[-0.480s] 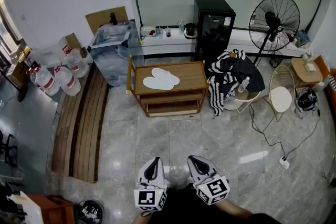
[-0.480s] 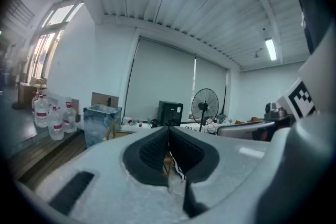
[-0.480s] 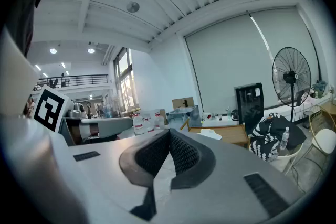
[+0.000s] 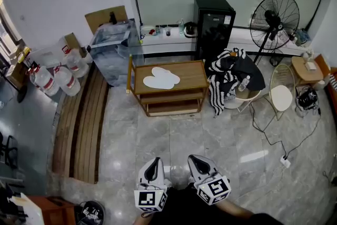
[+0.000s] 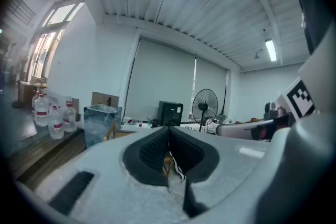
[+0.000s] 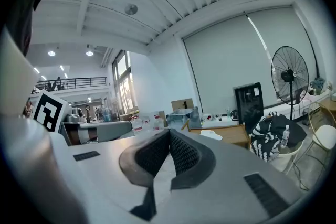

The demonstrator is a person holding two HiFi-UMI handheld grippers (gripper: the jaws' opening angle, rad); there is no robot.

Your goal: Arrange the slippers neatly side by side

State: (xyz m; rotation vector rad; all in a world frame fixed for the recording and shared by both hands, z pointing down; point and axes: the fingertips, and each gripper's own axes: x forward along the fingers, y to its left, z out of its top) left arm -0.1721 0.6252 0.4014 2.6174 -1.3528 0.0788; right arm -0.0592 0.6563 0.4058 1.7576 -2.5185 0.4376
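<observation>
Nothing has shifted: our left tool [image 4: 153, 163] and right tool [image 4: 196, 162] stay closed, empty, well apart from the slippers [image 4: 161, 79] on the counter [image 4: 192, 75].

Wooden table [image 4: 192, 74] stood mid-floor. Black fridge [image 4: 213, 23] behind it, fan [image 4: 274, 16] further right. Striped cloth [image 4: 220, 91] heaped beside table. Water bottles [image 4: 66, 80] at left wall.

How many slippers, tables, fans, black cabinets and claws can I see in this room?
Slippers: 2
Wooden table: 1
Standing fan: 1
Black cabinet: 1
Claws: 2, the left claw and the right claw, both shut and empty
Total: 7
</observation>
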